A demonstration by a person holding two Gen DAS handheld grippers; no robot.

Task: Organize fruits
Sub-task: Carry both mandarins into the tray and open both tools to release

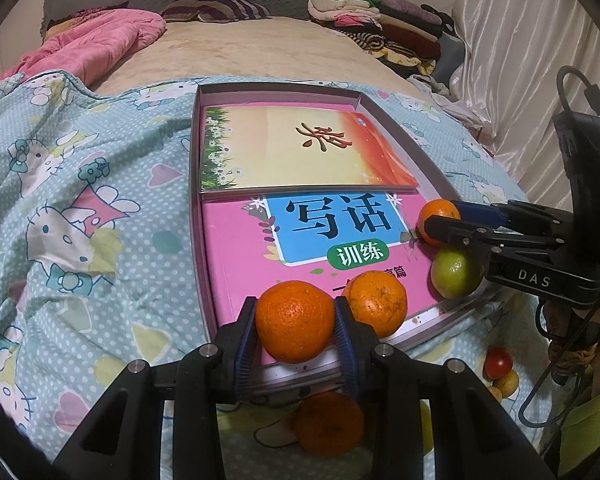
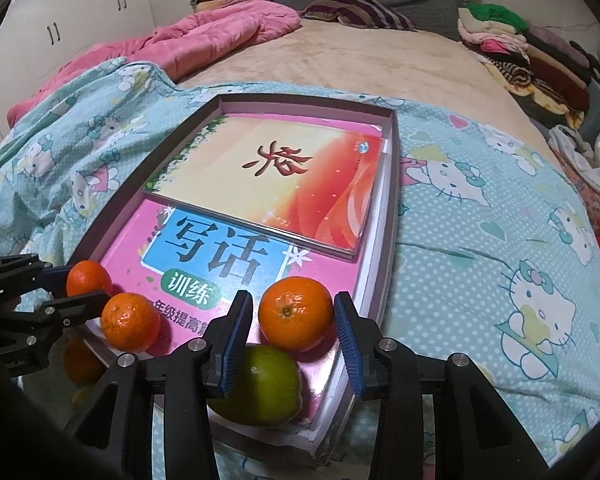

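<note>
A shallow grey tray (image 1: 198, 152) with books in it lies on the bed. My left gripper (image 1: 295, 322) is shut on an orange (image 1: 294, 320) over the tray's near edge. A second orange (image 1: 378, 304) lies just right of it on the pink book (image 1: 236, 248). My right gripper (image 2: 294, 316) is open around a third orange (image 2: 296, 312) that rests on the pink book (image 2: 128, 252); a gap shows on each side. A green citrus fruit (image 2: 268, 384) lies just below it. The right gripper (image 1: 440, 220) also shows in the left wrist view.
Another orange (image 1: 328, 422), a red tomato (image 1: 498, 362) and small yellow fruit (image 1: 506, 384) lie on the Hello Kitty blanket (image 1: 80, 200) outside the tray. A second book (image 1: 300, 148) lies at the tray's far end. A pink quilt (image 1: 96, 44) and folded clothes (image 1: 380, 28) are behind.
</note>
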